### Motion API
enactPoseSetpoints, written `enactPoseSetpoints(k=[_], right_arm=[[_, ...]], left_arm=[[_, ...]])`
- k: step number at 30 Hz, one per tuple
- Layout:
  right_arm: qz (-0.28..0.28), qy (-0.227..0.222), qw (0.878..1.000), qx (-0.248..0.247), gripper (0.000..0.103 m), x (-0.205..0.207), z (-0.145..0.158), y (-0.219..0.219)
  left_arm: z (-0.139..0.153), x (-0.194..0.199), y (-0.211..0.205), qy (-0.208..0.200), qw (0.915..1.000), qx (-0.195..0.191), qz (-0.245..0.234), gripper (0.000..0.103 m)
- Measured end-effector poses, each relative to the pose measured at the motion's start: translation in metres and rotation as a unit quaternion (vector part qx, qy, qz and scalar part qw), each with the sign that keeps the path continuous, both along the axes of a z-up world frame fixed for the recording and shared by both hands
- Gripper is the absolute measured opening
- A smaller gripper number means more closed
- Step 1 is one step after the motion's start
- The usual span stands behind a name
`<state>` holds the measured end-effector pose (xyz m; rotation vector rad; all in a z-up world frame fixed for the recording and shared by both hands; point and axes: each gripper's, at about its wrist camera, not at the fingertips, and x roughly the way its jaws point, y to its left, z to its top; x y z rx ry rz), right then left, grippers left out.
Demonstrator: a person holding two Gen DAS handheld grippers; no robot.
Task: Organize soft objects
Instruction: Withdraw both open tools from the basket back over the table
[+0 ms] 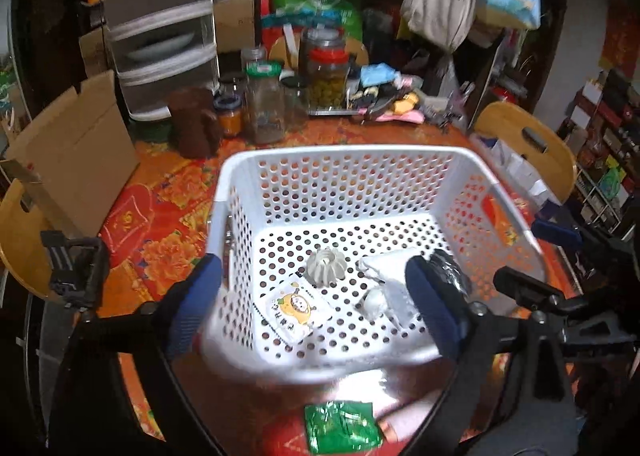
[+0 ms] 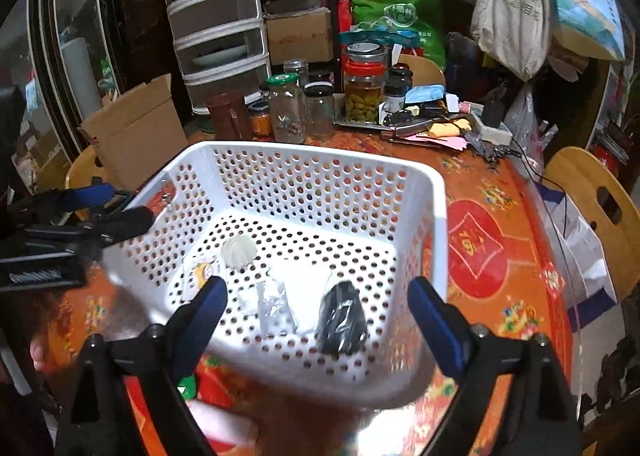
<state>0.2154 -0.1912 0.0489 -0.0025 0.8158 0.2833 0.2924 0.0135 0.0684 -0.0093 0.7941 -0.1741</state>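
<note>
Green packet [image 1: 342, 430] on table lies below-behind the left gripper [image 1: 316, 306], nearer than right gripper [image 2: 320, 320]; both fingers wide open, empty.

Left wrist view: is looking down at a slant, from close by, into the white basket [image 1: 340, 191], filling the middle.
Right wrist view: is looking down the same way, close too, basket [image 2: 304, 183] toward 10 o'clock.
Both are sharing: basket, jars [image 1: 264, 103] at 12 o'clock, orange table [image 2: 500, 223].
</note>
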Motion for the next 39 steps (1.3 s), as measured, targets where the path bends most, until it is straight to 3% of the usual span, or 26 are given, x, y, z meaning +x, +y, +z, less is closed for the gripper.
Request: enactPoseSetpoints(k=[4,16,22,30,39], right_arm=[[0.001,-0.013,1.000,0.011,0.103,-0.020,0.007,-0.005],[0.030,-0.077,0.995,0.049,0.103,-0.083,0.029,-0.003],[0.035,-0.082,0.994,0.057,0.103,-0.115,0.022,-0.002],[0.029,-0.067,0.995,0.067,0.103,-0.145,-0.006,-0.002],[0.026,-0.019,0.996,0.089,0.103,-0.168,-0.058,0.002]], left_arm=[[0.007,-0.025,0.008,-0.007,0.9999,-0.007,-0.002,0.098],[0.018,-0.112,0.015,-0.058,0.9982,-0.001,0.016,0.099],[0.011,-0.150,0.015,-0.058,0.9983,-0.004,0.012,0.099],[-0.017,-0.182,0.008,-0.043,0.9990,0.002,0.007,0.099],[-0.080,-0.180,-0.001,0.017,0.9995,0.024,0.008,0.099]])
